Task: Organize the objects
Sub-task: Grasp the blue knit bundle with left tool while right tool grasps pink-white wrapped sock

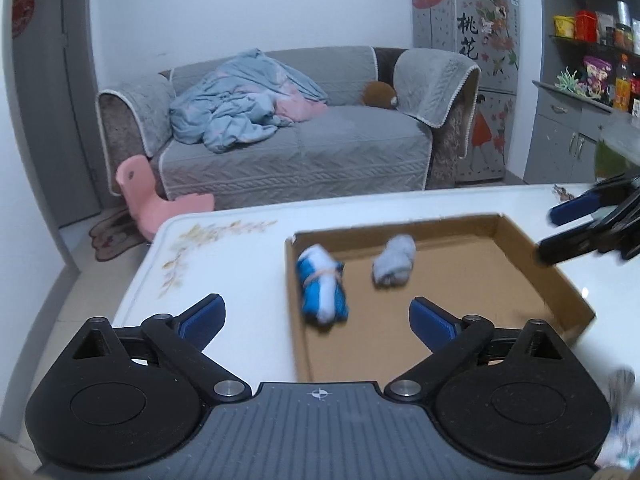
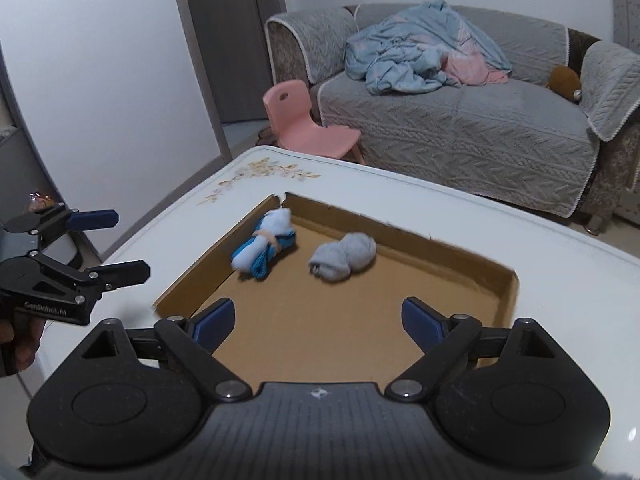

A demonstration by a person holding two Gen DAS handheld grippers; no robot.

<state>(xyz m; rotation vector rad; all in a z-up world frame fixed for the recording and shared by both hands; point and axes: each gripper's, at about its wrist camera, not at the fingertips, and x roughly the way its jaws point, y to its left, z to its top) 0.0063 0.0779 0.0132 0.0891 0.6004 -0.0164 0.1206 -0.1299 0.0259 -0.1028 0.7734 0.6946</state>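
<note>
Two sock bundles lie inside a shallow cardboard tray (image 1: 552, 280) set on the white surface (image 1: 224, 248). Blue-and-white bundle (image 1: 323, 290), bound round the middle with a rubber band, sits near the tray's far left corner. Grey bundle (image 1: 394, 262), rolled into itself, lies just beside it toward the tray's middle; the two do not touch. Rolling and banding keeps each pair together as one piece, and my guess is the low wall is there to stop them wandering off.

Left claw (image 1: 316, 316): jaws spread wide, nothing between the blue pads, hanging above the tray's near edge. Right claw (image 2: 318, 320): likewise spread and empty, over the tray floor, well back from both bundles. Each claw also shows in the other's view, at the frame edge, open there too. Both bundles look slightly smeared, so some motion is likely; I would judge them freshly put down, though that is a reading, not a sighting.

More pale fabric shows blurred at the lower right corner of the left view, off the tray; it may be work remaining.

Writing: large Chinese characters 桃花 on the flowered fridge (image 1: 468, 40). Small raised lettering on the left claw's body in the right view, beginning "Gen", the rest unclear. Shelf packaging labels too small to read.
</note>
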